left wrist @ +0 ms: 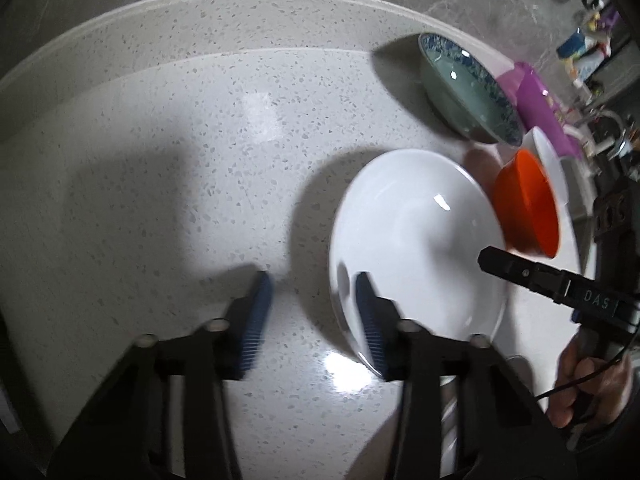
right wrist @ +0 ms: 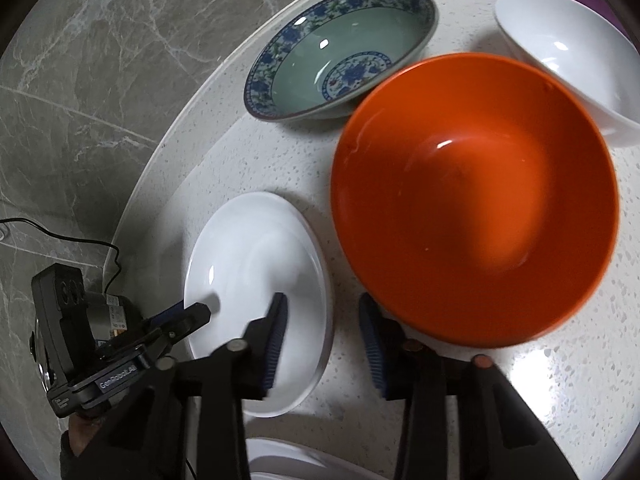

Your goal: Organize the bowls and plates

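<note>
Both my grippers open over the white plate on the speckled round table, nothing held.

My left gripper hangs with jaws apart, its right pad over the plate's near rim, the left pad over bare table; my right gripper is spread too, straddling the gap between plate and orange bowl; every dish sits mouth-up, round, no long axis to call; the orange bowl lies just beside the plate, the blue-patterned green bowl beyond it, a white bowl past the orange one; only the left wrist view shows the purple object behind the bowls.
</note>
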Demonstrator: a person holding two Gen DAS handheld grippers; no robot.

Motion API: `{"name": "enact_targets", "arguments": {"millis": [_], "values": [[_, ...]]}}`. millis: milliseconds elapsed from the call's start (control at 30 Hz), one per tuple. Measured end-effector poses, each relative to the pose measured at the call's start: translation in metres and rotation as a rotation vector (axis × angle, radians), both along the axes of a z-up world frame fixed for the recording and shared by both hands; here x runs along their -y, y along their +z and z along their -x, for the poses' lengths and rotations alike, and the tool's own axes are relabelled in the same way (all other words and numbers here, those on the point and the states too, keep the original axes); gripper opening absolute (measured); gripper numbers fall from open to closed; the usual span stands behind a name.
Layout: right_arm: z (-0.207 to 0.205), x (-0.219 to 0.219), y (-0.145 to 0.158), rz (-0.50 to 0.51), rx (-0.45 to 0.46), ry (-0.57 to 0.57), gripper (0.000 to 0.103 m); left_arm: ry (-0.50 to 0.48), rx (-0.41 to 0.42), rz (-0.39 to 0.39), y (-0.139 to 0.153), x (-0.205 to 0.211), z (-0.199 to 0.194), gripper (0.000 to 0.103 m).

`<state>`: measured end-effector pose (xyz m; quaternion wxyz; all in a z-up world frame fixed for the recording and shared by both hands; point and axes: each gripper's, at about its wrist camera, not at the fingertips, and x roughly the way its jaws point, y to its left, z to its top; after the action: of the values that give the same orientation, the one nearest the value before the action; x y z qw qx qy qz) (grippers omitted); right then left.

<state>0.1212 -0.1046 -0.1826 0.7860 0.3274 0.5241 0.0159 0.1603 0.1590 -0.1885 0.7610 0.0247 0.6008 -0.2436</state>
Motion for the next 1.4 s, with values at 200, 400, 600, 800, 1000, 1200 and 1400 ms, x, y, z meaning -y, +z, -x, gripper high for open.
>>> {"name": "enact_targets", "arguments": {"millis": [200,400,600,800,1000,1200,1400], "values": [[-0.003,-0.009,-0.003,0.04,-0.013,0.041,0.01,-0.04,0.021,-0.019,-0.001,0.015,0.006,0.011],[-0.005,-0.01,-0.002,0.068,-0.01,0.055,0.009,-0.027,0.01,-0.005,-0.001,0.012,0.008,0.011],[-0.007,-0.014,0.005,0.074,0.004,0.076,0.009,0.0,0.018,0.004,0.01,0.005,0.013,0.011],[-0.006,-0.013,0.028,0.076,0.035,0.093,0.009,0.011,0.035,0.018,0.037,0.0,0.019,0.011],[0.0,-0.013,0.057,0.066,0.07,0.102,0.01,0.015,0.054,0.04,0.07,-0.004,0.03,0.011],[0.02,-0.013,0.096,0.076,0.118,0.131,0.01,-0.002,0.089,0.062,0.113,-0.007,0.063,0.011],[0.054,-0.017,0.12,0.081,0.137,0.167,0.01,-0.008,0.094,0.082,0.135,-0.01,0.104,0.011]]}}
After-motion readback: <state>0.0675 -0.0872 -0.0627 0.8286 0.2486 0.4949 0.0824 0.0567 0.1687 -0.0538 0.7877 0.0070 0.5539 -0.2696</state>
